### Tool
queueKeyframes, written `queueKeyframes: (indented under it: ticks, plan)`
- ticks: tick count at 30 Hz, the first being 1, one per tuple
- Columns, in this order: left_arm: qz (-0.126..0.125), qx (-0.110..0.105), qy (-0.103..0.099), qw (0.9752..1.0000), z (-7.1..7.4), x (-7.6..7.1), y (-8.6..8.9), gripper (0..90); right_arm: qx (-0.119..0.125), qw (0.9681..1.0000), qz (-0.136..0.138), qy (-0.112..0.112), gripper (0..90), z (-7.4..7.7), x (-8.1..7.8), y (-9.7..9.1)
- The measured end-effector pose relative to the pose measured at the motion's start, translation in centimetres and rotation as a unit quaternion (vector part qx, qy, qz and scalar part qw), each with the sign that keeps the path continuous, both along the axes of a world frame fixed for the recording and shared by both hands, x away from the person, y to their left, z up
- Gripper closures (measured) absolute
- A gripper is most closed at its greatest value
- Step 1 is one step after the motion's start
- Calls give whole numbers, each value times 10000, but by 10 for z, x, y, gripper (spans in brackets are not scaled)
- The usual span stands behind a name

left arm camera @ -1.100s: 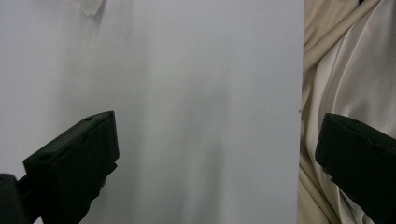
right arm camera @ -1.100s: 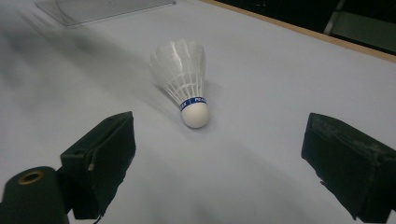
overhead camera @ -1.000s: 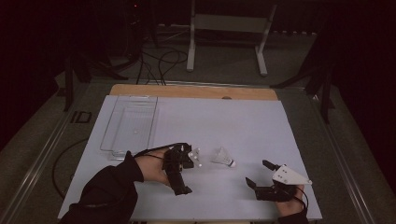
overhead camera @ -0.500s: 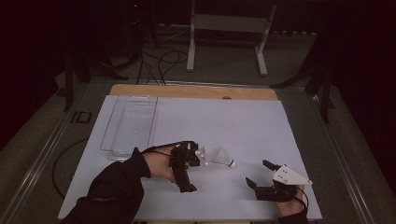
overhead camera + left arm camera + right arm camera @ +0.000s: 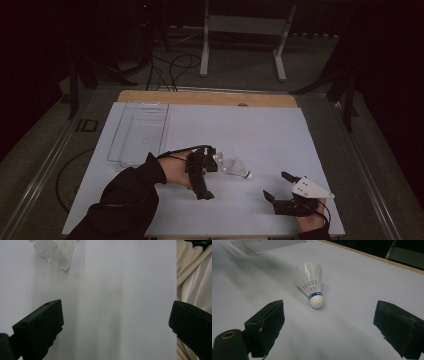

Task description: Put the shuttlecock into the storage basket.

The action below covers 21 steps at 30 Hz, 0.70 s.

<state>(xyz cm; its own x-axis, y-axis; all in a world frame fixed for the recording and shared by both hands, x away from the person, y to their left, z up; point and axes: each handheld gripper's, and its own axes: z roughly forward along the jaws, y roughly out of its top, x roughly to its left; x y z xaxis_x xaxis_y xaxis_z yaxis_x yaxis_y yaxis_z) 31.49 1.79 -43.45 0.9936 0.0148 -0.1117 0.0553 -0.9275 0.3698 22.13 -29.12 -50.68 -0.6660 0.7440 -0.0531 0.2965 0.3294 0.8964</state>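
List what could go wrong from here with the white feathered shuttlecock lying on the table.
1. The white feathered shuttlecock with the blue band lies on its side on the pale table sheet, so a nudge may roll it.
2. The left gripper is open right beside the thin feathers, which closing jaws could crush.
3. The right gripper, also open, stands apart; reaching in could crowd both.

High view fixed above the person's side, faced forward and down over the whole table (image 5: 280,130), left gripper view rode close above the sheet, looked almost straight down, right gripper view sat low and near, all 3 shared the shuttlecock (image 5: 234,166) (image 5: 56,251) (image 5: 312,286).
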Motion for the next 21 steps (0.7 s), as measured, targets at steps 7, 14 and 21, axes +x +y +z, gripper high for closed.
queueKeyframes:
  ticks: [7,14,21]
  plan:
    - [-27,-109,-33,9999,-1,6,-6,3,6,10000,3,-2,99,0,0,0]
    - [-10,-175,-35,9998,-2,13,-13,3,-7,10000,-5,-26,98,1,-1,0]
    - [51,-149,-29,9999,-6,22,-17,3,-8,10000,-2,-24,98,1,-1,-1]
